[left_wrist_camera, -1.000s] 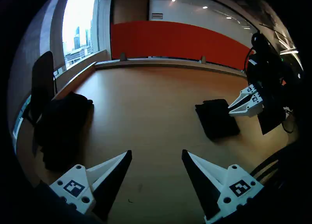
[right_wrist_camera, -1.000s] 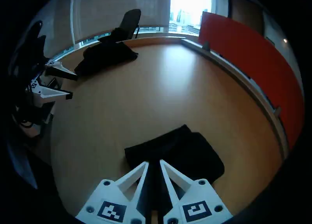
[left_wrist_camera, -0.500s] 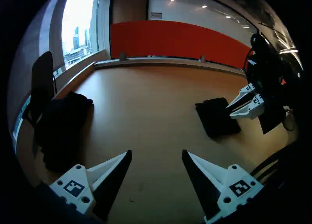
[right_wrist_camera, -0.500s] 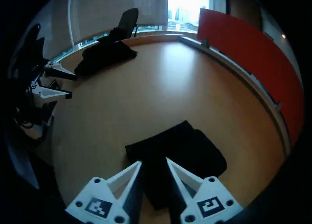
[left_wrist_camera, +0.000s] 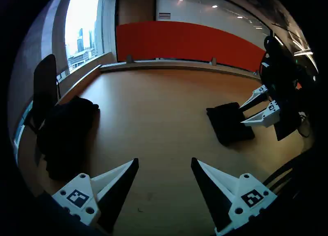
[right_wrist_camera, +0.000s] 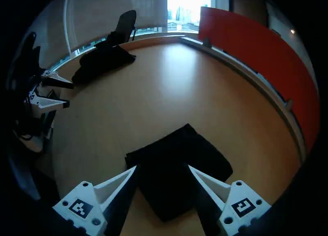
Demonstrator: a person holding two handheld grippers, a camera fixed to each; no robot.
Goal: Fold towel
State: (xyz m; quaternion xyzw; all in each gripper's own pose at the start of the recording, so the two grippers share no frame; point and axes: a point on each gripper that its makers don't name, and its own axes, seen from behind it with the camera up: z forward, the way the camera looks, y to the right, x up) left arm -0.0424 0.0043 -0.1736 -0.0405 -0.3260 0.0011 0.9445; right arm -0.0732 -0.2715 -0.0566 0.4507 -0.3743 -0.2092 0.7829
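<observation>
Shows the right gripper (right_wrist_camera: 162, 167) spread wide, up from a narrow slit a second ago and a part-open gap half a second ago. Nothing in its grip. In the right gripper view, places the folded black towel (right_wrist_camera: 180, 154) flat on the wooden table (right_wrist_camera: 164, 84), ahead of the two white fingers, its near part running down between them. From the left gripper view, sets the right gripper (left_wrist_camera: 242, 115) at the right edge of the towel (left_wrist_camera: 227, 121), one finger by the far corner, the other by the near side. Impossible to tell whether either tip touches the cloth.

Leaves the left gripper (left_wrist_camera: 164, 159) as before: fingers wide apart, empty, above bare wood of the table (left_wrist_camera: 164, 100), well apart from the towel. From the right gripper view, puts the left gripper (right_wrist_camera: 70, 95) at the table's left edge, fingers parted there too.

Elsewhere, in the left gripper view: a dark heap (left_wrist_camera: 65, 129) near the table's far-left corner, just beside a dark chair (left_wrist_camera: 43, 84); a red panel (left_wrist_camera: 184, 41) along the table's far side; a bright window (left_wrist_camera: 82, 35) behind the chair. Same dark heap (right_wrist_camera: 102, 59), chair (right_wrist_camera: 125, 22), red panel (right_wrist_camera: 262, 55) and window (right_wrist_camera: 186, 10) in the right gripper view, all well apart from the towel.
</observation>
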